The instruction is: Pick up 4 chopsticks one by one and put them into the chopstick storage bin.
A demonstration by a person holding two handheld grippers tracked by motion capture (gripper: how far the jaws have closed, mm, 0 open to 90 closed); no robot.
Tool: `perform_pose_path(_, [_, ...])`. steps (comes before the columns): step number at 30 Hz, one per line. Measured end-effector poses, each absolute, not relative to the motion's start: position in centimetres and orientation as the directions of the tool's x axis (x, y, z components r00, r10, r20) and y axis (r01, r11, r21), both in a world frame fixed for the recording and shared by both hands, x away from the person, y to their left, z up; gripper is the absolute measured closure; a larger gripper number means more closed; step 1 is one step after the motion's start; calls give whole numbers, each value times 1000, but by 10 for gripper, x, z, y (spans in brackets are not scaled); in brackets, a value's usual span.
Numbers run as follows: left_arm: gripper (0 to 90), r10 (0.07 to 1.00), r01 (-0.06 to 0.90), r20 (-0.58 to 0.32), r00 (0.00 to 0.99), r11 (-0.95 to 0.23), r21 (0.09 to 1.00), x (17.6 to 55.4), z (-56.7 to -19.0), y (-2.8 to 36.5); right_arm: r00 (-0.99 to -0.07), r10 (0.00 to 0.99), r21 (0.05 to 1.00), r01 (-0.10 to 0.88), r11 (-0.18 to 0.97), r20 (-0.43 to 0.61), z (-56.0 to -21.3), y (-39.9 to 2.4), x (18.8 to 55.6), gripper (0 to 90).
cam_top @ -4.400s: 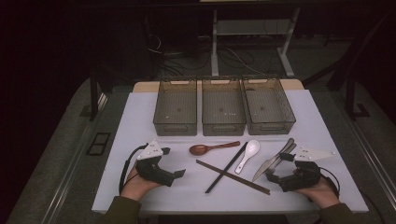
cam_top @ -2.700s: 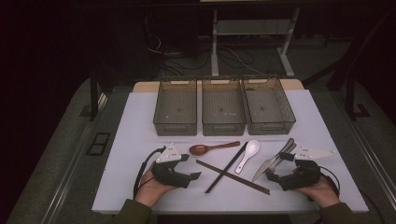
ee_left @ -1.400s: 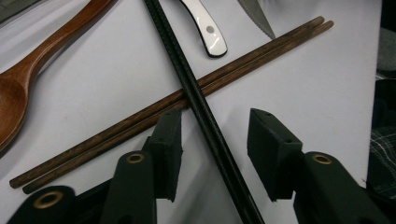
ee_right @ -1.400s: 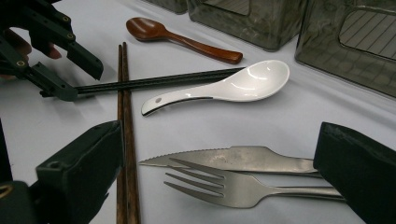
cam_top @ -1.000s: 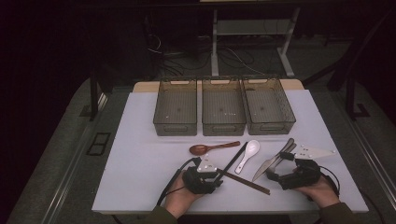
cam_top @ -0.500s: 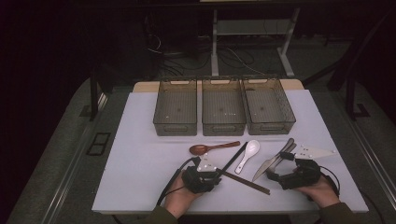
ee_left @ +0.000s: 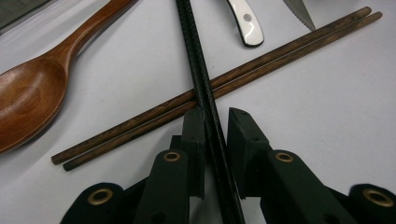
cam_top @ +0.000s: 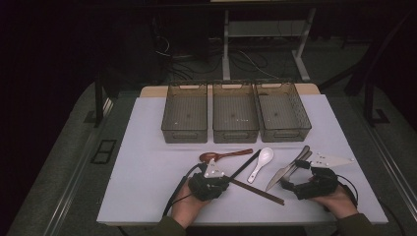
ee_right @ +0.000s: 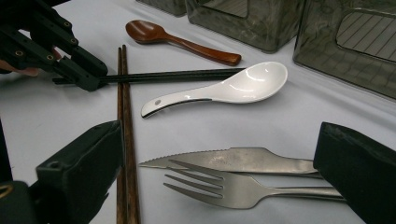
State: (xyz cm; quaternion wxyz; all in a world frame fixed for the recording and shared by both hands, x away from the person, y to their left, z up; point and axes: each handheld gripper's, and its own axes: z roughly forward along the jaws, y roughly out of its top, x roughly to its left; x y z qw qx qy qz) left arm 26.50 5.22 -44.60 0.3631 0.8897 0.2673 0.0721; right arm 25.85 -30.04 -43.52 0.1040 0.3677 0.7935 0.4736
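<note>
A pair of black chopsticks (cam_top: 248, 164) lies crossed over a pair of brown chopsticks (cam_top: 260, 192) on the white table (cam_top: 147, 162). My left gripper (cam_top: 228, 181) sits low at the near end of the black chopsticks (ee_left: 196, 60). They run between its jaws (ee_left: 215, 126), which have just been closing. One pad touches them and a thin gap shows at the other. My right gripper (cam_top: 290, 184) rests wide open at the right. In its own view the tips of a steel knife (ee_right: 243, 161) and fork (ee_right: 224, 186) lie between the open jaws (ee_right: 217, 140).
A wooden spoon (cam_top: 223, 155) and a white ceramic spoon (cam_top: 259, 162) lie just beyond the chopsticks. Three smoky plastic bins (cam_top: 235, 115) stand in a row at the back of the table. The brown chopsticks (ee_right: 125, 121) pass by my right gripper's left jaw.
My left hand travelled from the table's left side rightward to the black chopsticks and settled there. Its jaws have narrowed around them. The right hand has kept still.
</note>
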Motion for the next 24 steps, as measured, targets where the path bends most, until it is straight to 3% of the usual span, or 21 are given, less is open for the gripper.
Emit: perform_pose_path(24, [796, 571, 454, -66, 818, -571, 684, 276, -444, 68, -709, 681, 828, 485, 281, 184, -435, -301, 259, 16])
